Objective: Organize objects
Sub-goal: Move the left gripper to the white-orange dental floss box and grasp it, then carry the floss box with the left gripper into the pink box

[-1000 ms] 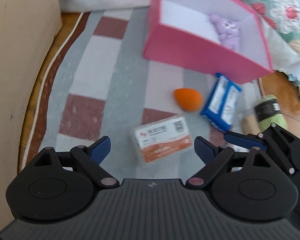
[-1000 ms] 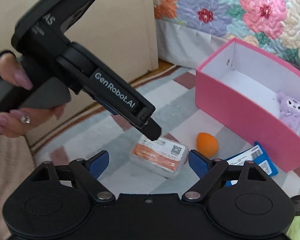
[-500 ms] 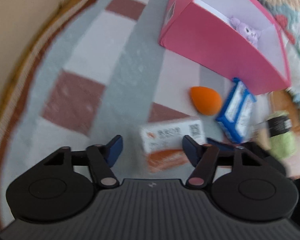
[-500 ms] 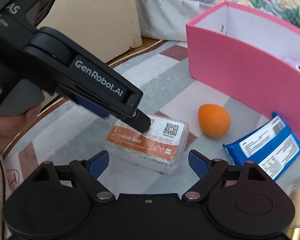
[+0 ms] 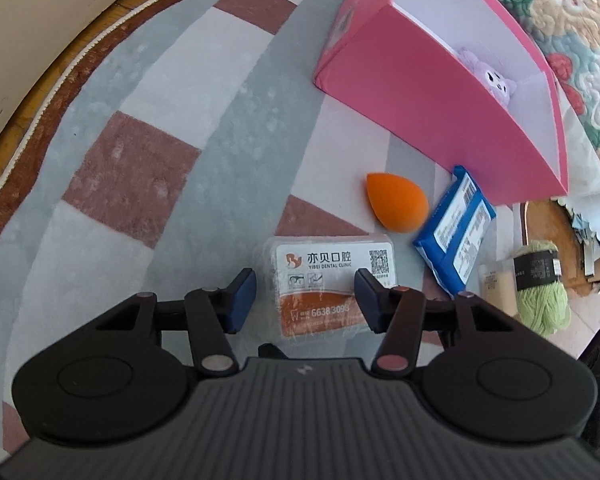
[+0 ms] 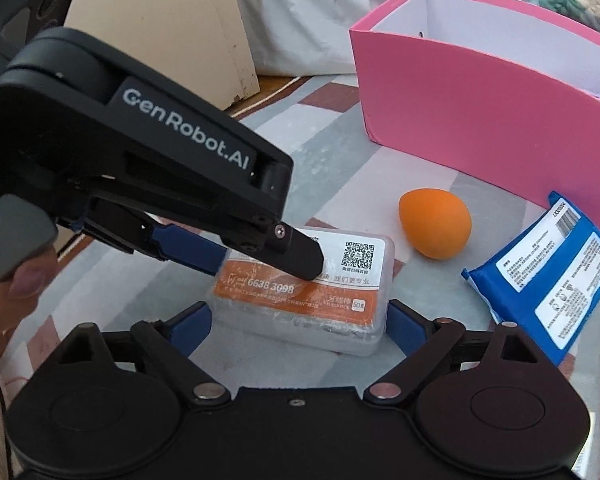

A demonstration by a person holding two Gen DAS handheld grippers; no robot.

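The clear plastic box [image 5: 332, 286] with the orange and white label lies flat on the rug [image 5: 148, 152], right between the left gripper [image 5: 305, 295]'s blue fingers [image 5: 242, 300]. Its long side runs across, from one finger to the other. These fingers have just been closing in on the box, but I cannot tell if they press it yet. The right gripper [image 6: 298, 330] is near too, with its fingers wide open and the box just in front. The left one is nearer. The orange sponge [image 5: 396, 208] and blue packet [image 5: 456, 236] lie beside the box. The pink box [image 5: 428, 96] stands behind them, by the bed.
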